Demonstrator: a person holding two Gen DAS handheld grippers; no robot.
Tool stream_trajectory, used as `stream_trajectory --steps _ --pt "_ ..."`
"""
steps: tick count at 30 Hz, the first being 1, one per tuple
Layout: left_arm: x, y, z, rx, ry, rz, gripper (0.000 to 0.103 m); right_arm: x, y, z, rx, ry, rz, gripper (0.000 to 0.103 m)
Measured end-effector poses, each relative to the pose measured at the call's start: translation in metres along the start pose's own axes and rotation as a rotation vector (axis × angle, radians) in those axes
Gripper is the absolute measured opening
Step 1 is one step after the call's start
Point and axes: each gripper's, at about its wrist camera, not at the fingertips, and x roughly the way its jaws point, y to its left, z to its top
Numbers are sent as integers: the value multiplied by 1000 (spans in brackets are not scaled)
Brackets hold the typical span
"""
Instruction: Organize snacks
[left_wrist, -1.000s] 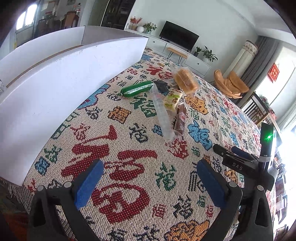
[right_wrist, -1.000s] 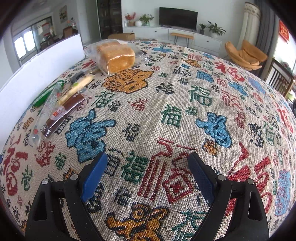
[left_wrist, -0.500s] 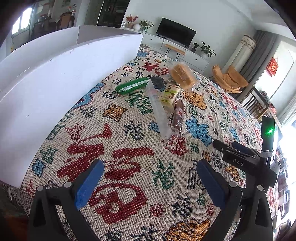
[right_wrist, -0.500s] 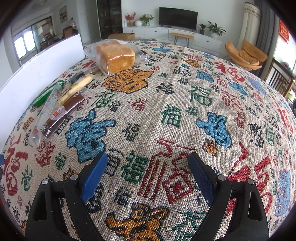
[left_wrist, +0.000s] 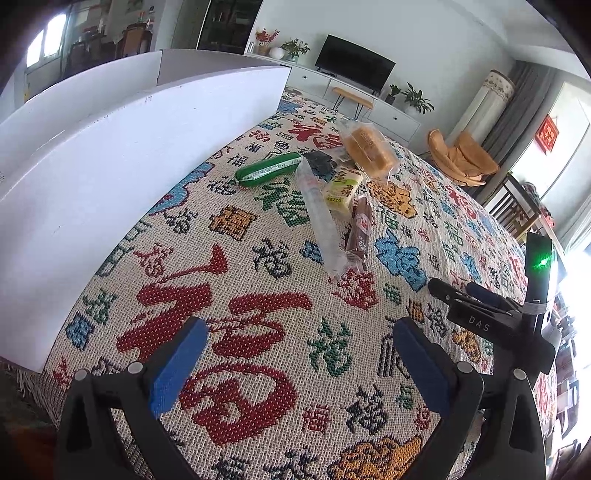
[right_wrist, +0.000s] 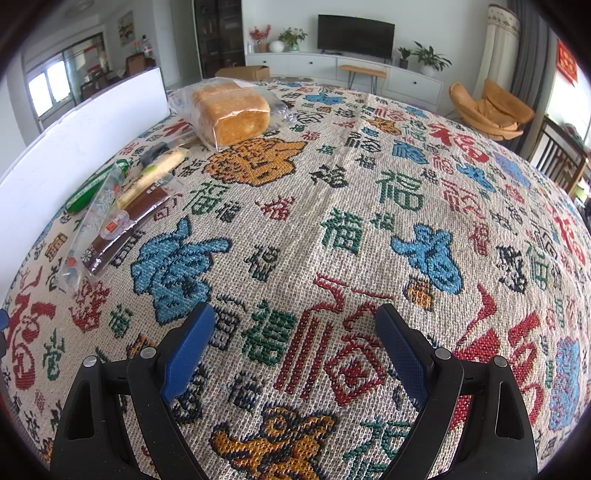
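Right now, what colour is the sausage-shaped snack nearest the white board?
Green, with a white label stripe: the sausage-shaped snack shows best in the left wrist view.

The left claw hovers with blue pads spread wide, gripping nothing. The right claw also gapes empty, pads far apart, pointing forward.

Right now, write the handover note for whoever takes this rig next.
Left gripper: open, empty, over the patterned cloth.
Right gripper: open, empty.
Snacks lie clustered beside the white box: green sausage, clear tube pack, yellow-green pack, brown bar, a dark packet, bagged bread.
Done: nothing visibly sorted.
Left: every snack still to be picked up and organized.
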Motion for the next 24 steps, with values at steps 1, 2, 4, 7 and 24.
stream_trajectory --steps 1,2,4,7,24 --pt "0 1 0 -3 0 -2 100 0 -1 0 0 0 0 91" --pt "0 1 0 -6 2 -3 100 0 0 0 0 0 0 91" --pt "1 1 0 -6 7 -2 100 0 0 0 0 0 0 91" --pt "2 1 0 -3 9 -1 100 0 0 0 0 0 0 91" --pt "-1 3 0 -14 -7 -2 100 0 0 0 0 0 0 91"
